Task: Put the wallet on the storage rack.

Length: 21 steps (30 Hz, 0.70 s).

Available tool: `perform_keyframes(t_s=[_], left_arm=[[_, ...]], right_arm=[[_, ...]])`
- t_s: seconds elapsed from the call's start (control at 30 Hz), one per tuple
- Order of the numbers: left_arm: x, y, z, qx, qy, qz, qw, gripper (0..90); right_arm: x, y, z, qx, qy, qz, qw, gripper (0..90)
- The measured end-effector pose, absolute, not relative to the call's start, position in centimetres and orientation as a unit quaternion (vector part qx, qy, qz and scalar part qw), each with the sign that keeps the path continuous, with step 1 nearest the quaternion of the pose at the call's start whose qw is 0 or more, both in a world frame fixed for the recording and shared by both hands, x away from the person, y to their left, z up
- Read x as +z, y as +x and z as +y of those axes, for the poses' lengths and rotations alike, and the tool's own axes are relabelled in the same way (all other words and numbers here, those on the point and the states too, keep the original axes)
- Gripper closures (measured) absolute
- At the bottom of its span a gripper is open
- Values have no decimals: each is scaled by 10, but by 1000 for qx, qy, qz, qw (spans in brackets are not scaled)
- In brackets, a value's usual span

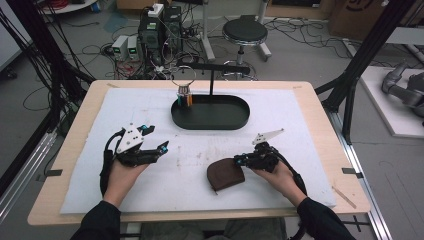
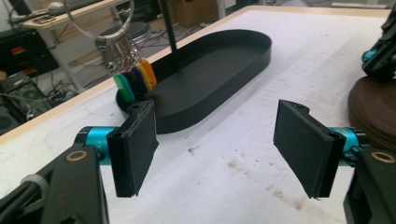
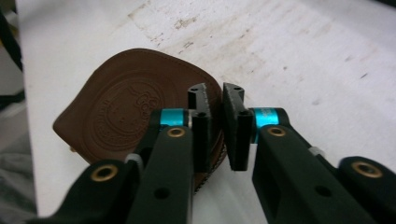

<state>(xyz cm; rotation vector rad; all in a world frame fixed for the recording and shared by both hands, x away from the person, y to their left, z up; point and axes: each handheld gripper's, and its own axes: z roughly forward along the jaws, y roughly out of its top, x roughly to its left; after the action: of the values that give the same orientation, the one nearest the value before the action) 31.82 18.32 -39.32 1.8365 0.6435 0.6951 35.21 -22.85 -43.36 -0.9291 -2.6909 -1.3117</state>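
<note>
On the white mat [image 1: 300,115], the brown leather pouch [image 3: 121,112] lay under the right gripper [image 3: 215,109], jaws nearly together on its edge.

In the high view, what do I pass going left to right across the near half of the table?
Left gripper, jaws standing open over the white mat → brown leather pouch → right gripper, jaws nearly together at the pouch's right edge.
</note>
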Motion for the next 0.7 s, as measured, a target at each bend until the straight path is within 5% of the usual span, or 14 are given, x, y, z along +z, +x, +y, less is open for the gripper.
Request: perform_keyframes(t_s=[0.7], left_arm=[[-392,317,139,199,773,215,563,298]], right_arm=[[-401,322,-237,-517,-188,-826,-120,882]])
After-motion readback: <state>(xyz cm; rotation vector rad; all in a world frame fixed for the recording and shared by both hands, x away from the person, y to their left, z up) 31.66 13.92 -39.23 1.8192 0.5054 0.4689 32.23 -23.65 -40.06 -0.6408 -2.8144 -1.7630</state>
